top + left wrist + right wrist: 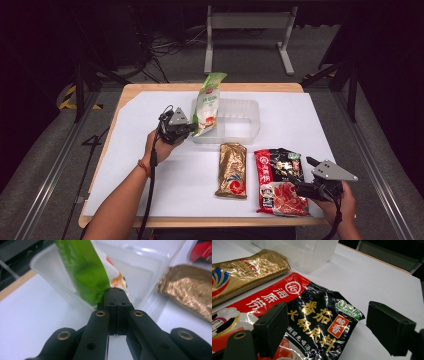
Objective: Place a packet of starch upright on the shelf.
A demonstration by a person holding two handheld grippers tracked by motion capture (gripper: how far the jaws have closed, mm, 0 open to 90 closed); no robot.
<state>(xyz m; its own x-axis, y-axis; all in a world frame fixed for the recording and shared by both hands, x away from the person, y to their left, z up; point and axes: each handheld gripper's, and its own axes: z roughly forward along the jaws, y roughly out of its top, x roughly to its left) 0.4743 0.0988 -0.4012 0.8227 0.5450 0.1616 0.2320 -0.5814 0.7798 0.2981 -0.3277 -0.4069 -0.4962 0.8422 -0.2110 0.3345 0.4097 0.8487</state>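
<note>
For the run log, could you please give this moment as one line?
left gripper: shut on green packet over clear tray | right gripper: open over red-black packet | gold packet: on table

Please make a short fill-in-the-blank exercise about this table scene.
1. The left gripper holds a ____ and white bag.
2. That bag leans at a clear ____.
3. The right gripper has its jaws ____ over the red and black packet.
4. The packet between them is ____.

Missing words: green; bin; open; gold

Green-and-white pouch (pixel 208 102), crinkled gold packet (pixel 232 170), red-and-black sachet (pixel 280 181), translucent white tray (pixel 240 120)
</note>
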